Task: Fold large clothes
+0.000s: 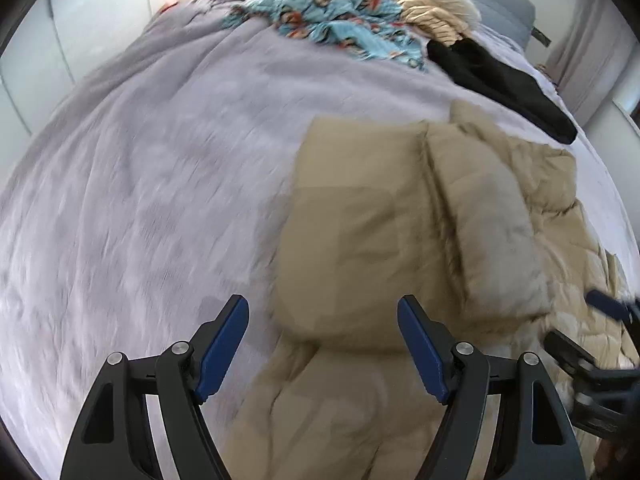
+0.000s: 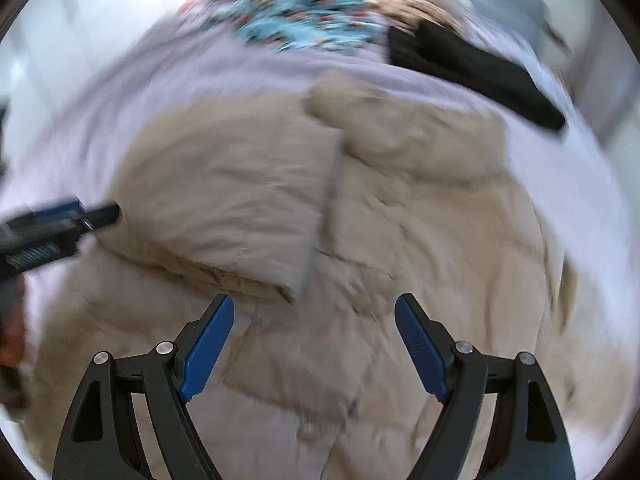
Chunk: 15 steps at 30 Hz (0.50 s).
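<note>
2 claws point(image 1: 322, 322) point(image 2: 314, 320) gape over beige jacket point(image 2: 360, 240).

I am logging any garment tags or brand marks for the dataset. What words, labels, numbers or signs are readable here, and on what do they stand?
None can be read in either view.
Beige puffer jacket: no tag, logo or lettering shows; both views are motion-blurred.
Blue patterned garment: printed figures only, no legible words.
Black garment: plain, no marking visible.
Left tongs and right tongs: blue pads and black arms carry no readable text.
</note>
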Motion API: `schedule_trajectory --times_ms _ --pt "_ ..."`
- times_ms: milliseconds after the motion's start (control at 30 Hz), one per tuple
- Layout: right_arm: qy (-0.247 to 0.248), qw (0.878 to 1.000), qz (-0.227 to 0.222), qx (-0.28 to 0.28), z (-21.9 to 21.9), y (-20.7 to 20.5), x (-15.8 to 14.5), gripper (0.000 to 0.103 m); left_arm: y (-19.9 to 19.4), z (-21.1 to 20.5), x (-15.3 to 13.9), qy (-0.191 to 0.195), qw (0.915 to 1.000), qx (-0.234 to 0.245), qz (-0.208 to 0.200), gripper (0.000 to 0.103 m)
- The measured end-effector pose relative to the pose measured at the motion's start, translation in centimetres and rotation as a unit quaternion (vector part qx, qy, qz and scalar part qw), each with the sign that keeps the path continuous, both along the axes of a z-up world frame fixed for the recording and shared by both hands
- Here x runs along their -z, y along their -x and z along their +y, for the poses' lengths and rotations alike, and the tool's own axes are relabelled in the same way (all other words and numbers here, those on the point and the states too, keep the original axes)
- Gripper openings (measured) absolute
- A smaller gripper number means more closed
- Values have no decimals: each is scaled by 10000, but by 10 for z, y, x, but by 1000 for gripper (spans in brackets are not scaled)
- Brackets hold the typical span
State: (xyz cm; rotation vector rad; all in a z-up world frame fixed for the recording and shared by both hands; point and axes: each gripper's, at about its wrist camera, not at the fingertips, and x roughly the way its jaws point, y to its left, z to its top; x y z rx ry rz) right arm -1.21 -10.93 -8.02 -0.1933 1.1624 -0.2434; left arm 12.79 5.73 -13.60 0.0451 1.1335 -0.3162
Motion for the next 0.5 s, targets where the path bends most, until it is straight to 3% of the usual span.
schedule_trajectory --times_ms 133,300,333,367,400,433,500 --pt "654 9965 131 -505 25 -19 20 85 22 13 7 -138 9998 88 113 78" --pt "674 9967 -241 -381 22 -28 13 85 6 7 28 -259 9994 72 237 78" --pt "672 9967 -318 -321 19 -33 13 78 0 3 33 -368 9992 26 162 78" --pt "637 9967 -418 -272 19 -37 13 66 -4 1 36 -445 9989 -36 134 78" --pt "517 9969 -566 -179 17 -38 9 22 -7 1 38 -448 9988 -129 118 78" --pt "340 9973 -656 -2 10 -40 4 8 -10 3 38 -412 9988 -230 116 78" --pt "-137 9937 -998 496 -9 -40 -7 8 -16 7 38 -361 9984 -410 110 78"
